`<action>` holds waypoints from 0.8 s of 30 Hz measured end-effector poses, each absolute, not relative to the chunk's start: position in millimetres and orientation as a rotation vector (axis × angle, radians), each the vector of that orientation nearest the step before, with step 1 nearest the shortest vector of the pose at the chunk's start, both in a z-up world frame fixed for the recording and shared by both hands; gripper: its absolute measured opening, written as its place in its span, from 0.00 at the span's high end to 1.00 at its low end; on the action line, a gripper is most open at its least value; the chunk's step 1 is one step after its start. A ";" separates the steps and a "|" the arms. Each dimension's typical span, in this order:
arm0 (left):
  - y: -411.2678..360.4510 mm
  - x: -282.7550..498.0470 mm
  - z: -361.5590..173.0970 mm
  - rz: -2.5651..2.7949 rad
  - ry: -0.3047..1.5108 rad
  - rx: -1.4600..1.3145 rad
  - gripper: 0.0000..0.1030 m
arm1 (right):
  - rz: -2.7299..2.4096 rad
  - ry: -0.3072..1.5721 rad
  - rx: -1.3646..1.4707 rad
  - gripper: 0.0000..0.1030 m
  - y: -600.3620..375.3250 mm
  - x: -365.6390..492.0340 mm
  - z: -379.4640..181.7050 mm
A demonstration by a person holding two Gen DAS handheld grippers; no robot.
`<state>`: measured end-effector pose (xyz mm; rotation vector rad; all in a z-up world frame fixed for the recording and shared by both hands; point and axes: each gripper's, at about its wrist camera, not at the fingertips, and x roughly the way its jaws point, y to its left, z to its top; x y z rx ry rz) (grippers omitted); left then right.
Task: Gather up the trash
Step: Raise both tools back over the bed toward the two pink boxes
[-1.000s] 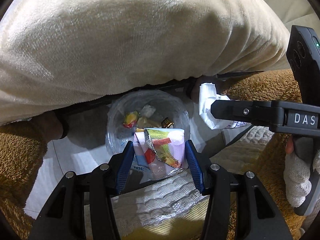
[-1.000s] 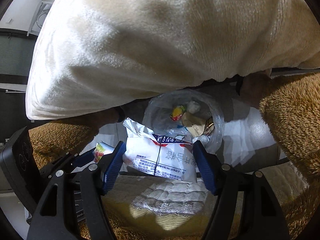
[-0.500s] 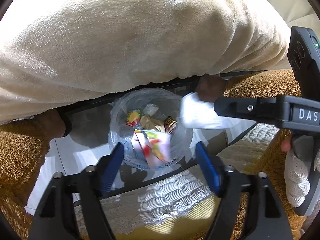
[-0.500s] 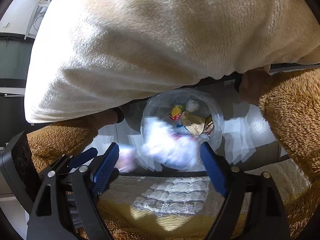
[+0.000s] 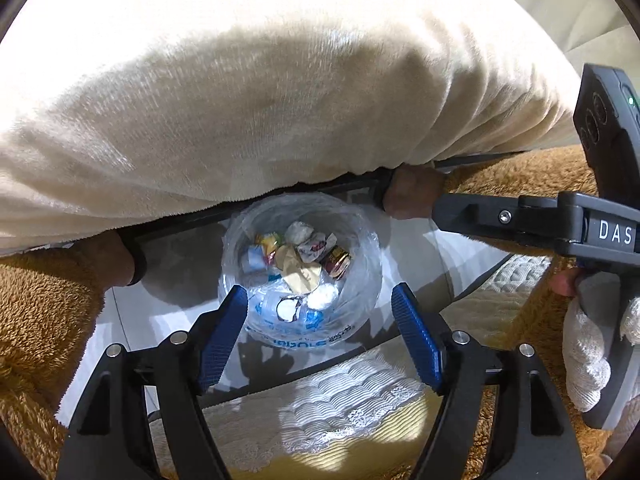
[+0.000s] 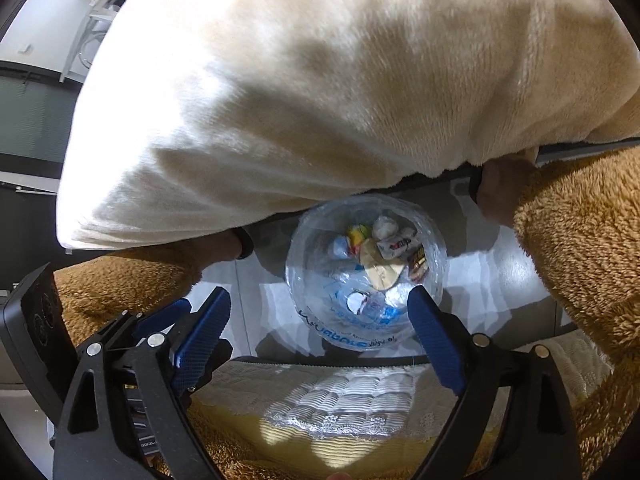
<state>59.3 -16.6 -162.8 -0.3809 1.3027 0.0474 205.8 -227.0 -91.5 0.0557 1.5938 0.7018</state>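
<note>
A clear plastic-lined trash bin (image 5: 362, 240) stands on the floor below me, also in the right wrist view (image 6: 434, 248). Several wrappers (image 5: 304, 252) lie inside it, among them a white packet (image 6: 394, 247) and a tan one (image 6: 380, 270). My left gripper (image 5: 320, 340) is open and empty, above the bin's near rim. My right gripper (image 6: 316, 336) is open and empty over the bin too. In the left wrist view the right gripper's body (image 5: 540, 220) reaches in from the right.
A cream blanket (image 5: 280, 100) hangs over the top of both views. Brown fleece-clad legs (image 6: 580, 240) flank the bin. A pale lace-edged cushion (image 5: 340, 412) lies under the grippers. The grey tiled floor (image 5: 168, 312) surrounds the bin.
Both grippers opened and let go of their wrappers, a colourful one on the left and a white packet on the right. Both dropped into the bin.
</note>
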 end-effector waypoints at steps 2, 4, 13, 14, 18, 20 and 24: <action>-14.9 56.2 -157.0 0.046 1.278 -0.383 0.29 | 0.725 1.556 0.076 0.05 -230.5 204.4 -84.0; -12.9 52.8 -151.0 0.051 1.255 -0.390 0.29 | 0.747 1.513 0.081 0.05 -232.8 201.6 -75.0; -2.5 38.8 -115.0 0.030 1.088 -0.436 0.14 | 0.832 1.253 0.079 0.05 -247.6 190.3 -23.5; -1.1 37.7 -110.5 0.029 1.072 -0.435 0.13 | 0.839 1.223 0.075 0.05 -248.4 189.2 -17.3; 3.3 37.6 -97.1 0.037 1.019 -0.430 0.07 | 0.843 1.074 0.030 0.05 -250.6 187.4 10.6; 5.8 38.1 -87.2 0.028 0.980 -0.425 0.07 | 0.832 0.975 -0.005 0.05 -251.8 186.2 26.4; 18.4 38.5 -64.5 0.009 0.877 -0.443 0.06 | 0.839 0.798 -0.066 0.05 -250.2 184.3 57.7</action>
